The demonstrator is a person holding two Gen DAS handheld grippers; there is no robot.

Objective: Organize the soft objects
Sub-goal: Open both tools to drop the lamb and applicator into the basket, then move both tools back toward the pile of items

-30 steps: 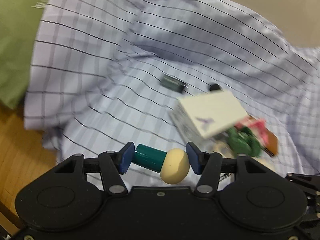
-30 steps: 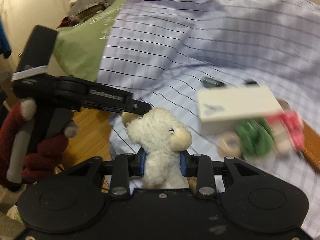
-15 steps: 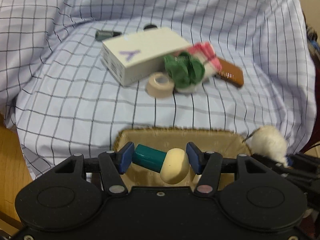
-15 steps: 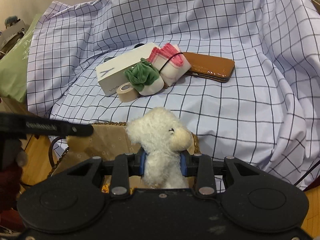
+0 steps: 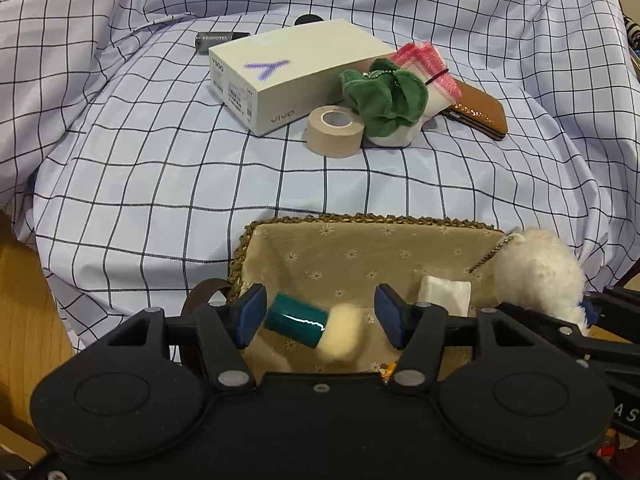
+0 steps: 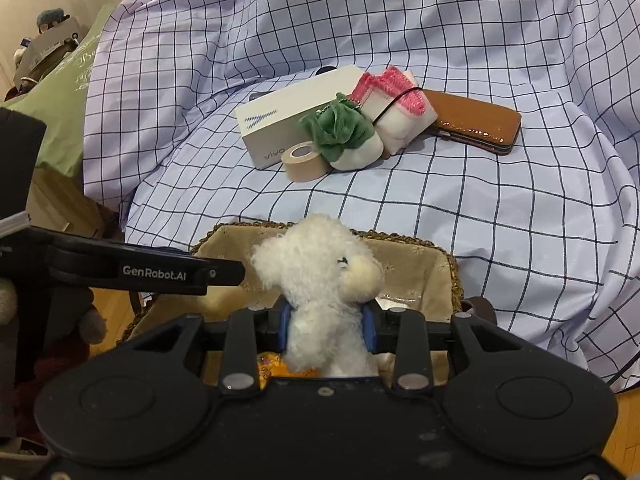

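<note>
**Two soft toys over the lined basket**

The woven basket sits at the near edge of the checked sheet, with a beige flowered lining and a dark strap handle at its left corner. Inside it a small white folded pad leans near the right wall, and something orange and yellow shows at the bottom, too hidden to name.

The left tool hangs above the basket's left half. Its blue pads are parting, and the teal-and-cream toy lies between them, blurred; there is a gap on the cream side, so the pads are not pressing on it.

The right tool is narrow and pinches the white fluffy bear by its body. Its pads are easing apart slightly but press the fur on both sides. The bear sits upright over the basket's right half, its head above the rim, and a thin chain runs from its head.

Farther back on the sheet, well apart from the basket, a cluster lies together: a white phone box, a roll of beige tape just in front of it, a green-and-white plush touching the tape, a pink-trimmed white bundle bound with a black band, and a brown glossy case beside that. A small dark packet lies behind the box.
</note>
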